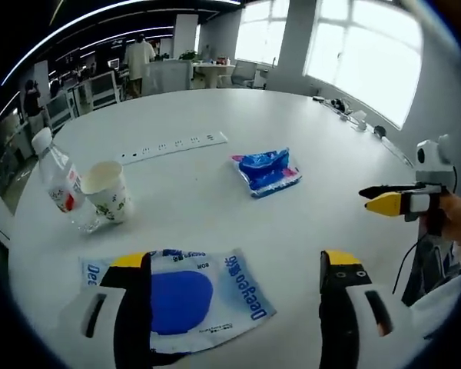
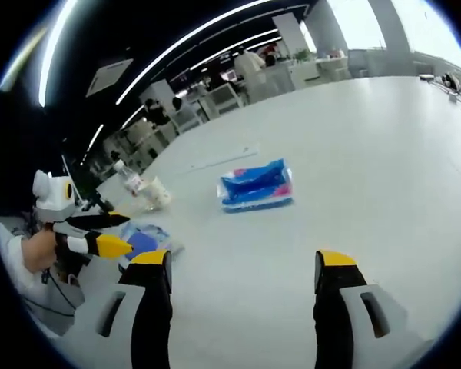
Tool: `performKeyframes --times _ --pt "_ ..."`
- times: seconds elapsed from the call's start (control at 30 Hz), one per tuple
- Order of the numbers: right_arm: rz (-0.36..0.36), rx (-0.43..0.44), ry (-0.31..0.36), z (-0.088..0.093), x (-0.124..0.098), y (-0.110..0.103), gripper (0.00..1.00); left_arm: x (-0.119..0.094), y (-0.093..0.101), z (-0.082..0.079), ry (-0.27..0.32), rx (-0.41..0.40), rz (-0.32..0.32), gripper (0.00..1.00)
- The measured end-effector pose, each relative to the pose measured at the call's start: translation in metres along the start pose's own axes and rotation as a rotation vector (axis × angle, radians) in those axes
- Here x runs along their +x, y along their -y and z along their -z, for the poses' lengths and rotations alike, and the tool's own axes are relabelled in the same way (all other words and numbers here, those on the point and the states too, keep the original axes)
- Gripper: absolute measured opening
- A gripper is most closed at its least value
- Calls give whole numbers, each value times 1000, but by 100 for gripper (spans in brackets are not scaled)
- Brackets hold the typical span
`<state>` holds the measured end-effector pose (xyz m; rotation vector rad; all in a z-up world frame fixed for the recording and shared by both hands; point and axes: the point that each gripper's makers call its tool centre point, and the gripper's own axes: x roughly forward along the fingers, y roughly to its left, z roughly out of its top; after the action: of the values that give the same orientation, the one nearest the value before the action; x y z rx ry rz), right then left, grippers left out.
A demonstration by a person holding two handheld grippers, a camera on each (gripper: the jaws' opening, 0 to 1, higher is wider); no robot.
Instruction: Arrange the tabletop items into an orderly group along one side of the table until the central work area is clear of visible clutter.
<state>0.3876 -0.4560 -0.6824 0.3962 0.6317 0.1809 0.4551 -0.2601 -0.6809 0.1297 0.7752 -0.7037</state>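
White wipes pack [image 1: 188,296] reads "Deeyeo" | left claw [image 1: 234,269] released | right claw [image 2: 242,265] released

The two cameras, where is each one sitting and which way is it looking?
Left gripper view: rides on the left tool, looking over the white table at a wipes pack, cup and bottle; the right tool enters from the right.
Right gripper view: rides on the right tool, looking across the table; the left tool and a hand show at left.
Both share the blue pouch, cup, bottle and pack.
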Motion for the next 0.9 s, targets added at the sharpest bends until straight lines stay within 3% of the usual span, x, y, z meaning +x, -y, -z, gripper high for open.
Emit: performKeyframes --times 0.37,0.9 --pt "-26 2 -17 2 11 -11 73 -7 -8 10 -7 3 -10 94" --pt "-85 -20 -70 10 31 -38 70 -29 -58 29 -2 -64 -103 92"
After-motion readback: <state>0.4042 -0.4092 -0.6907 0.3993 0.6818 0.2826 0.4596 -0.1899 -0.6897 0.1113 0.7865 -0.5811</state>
